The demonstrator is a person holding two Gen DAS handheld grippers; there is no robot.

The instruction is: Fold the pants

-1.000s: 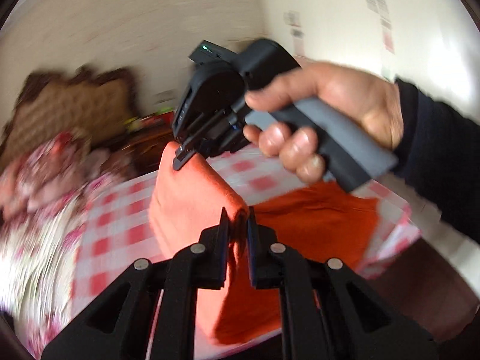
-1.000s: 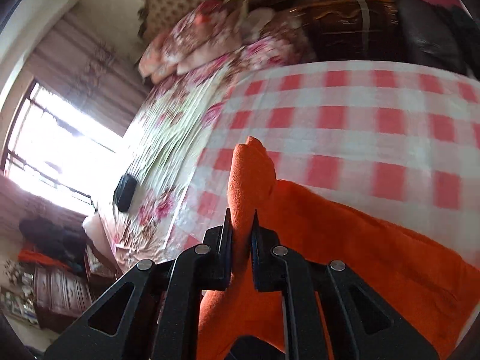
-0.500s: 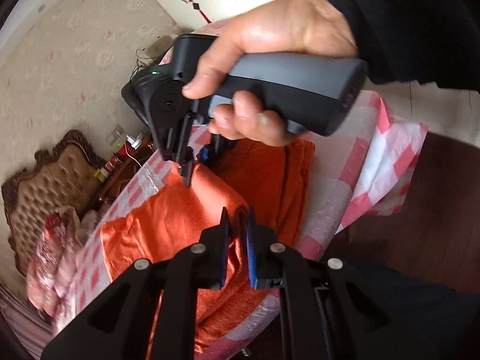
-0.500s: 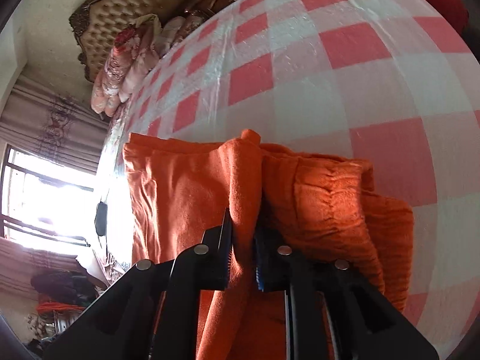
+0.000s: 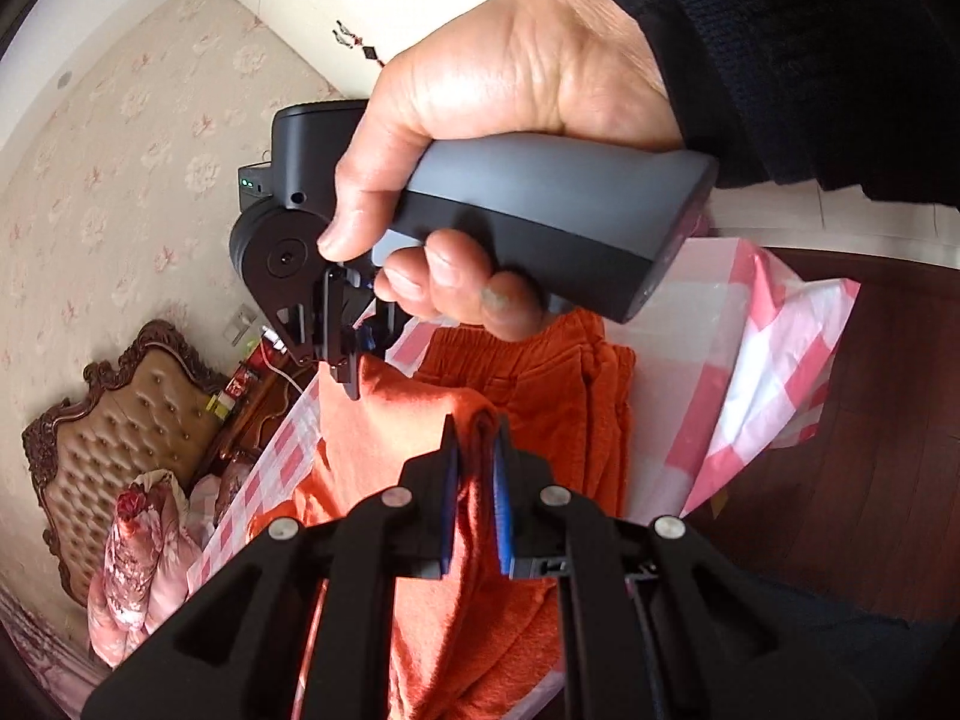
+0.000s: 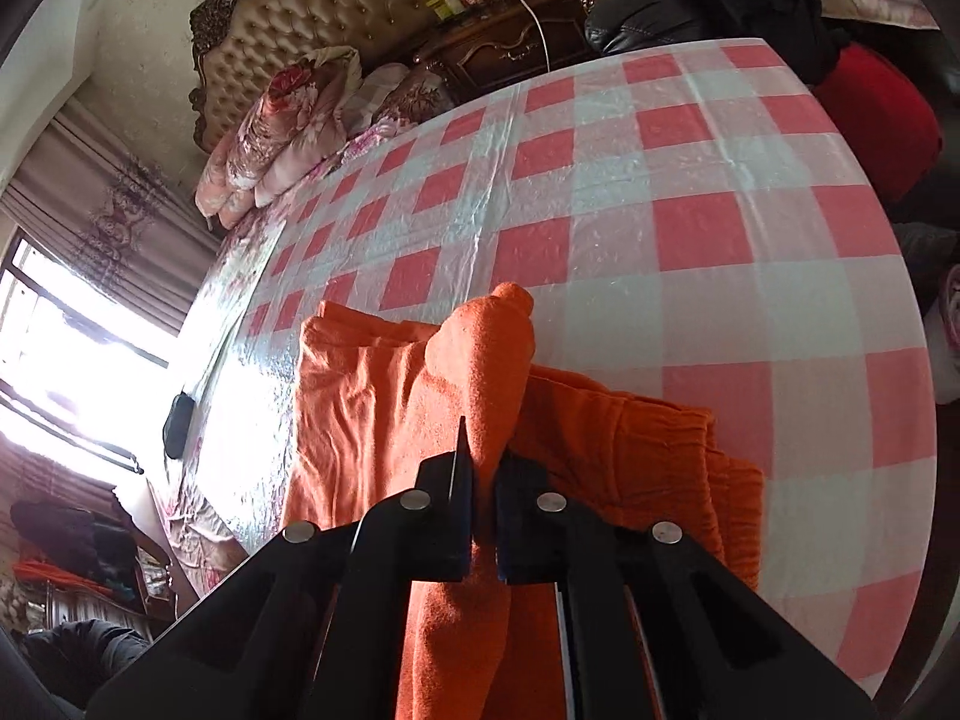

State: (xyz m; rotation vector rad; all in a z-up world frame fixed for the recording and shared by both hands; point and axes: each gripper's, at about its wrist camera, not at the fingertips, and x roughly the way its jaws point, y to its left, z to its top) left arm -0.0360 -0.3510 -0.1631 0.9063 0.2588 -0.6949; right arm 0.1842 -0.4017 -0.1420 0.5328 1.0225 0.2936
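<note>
left gripper, bottom centre of the left wrist view: jaws pinched tight on a bunched edge of the orange pants, cloth rising between the blue pads. right gripper, bottom centre of the right wrist view: likewise clamped on a raised ridge of the same fabric.

the right hand and its gripper handle fill the upper centre of the left view; that gripper's tips bite the held edge just beyond the left one.

change over the last second: both views have swung from a shallow look across the bed to a steep look down. the lifted edge has been carried over, and it now sits above the gathered elastic waistband, lower right of the right view. a second layer lies spread at centre left.

pants sit on the red-and-white checked tablecloth, near its close corner, cloth overhanging at right in the left view.

reading: fold is nearly laid; next is probably lowering and letting go. risk: the edge lands skewed off the waistband.

farther: floral bedding, tufted headboard, upper left.
</note>
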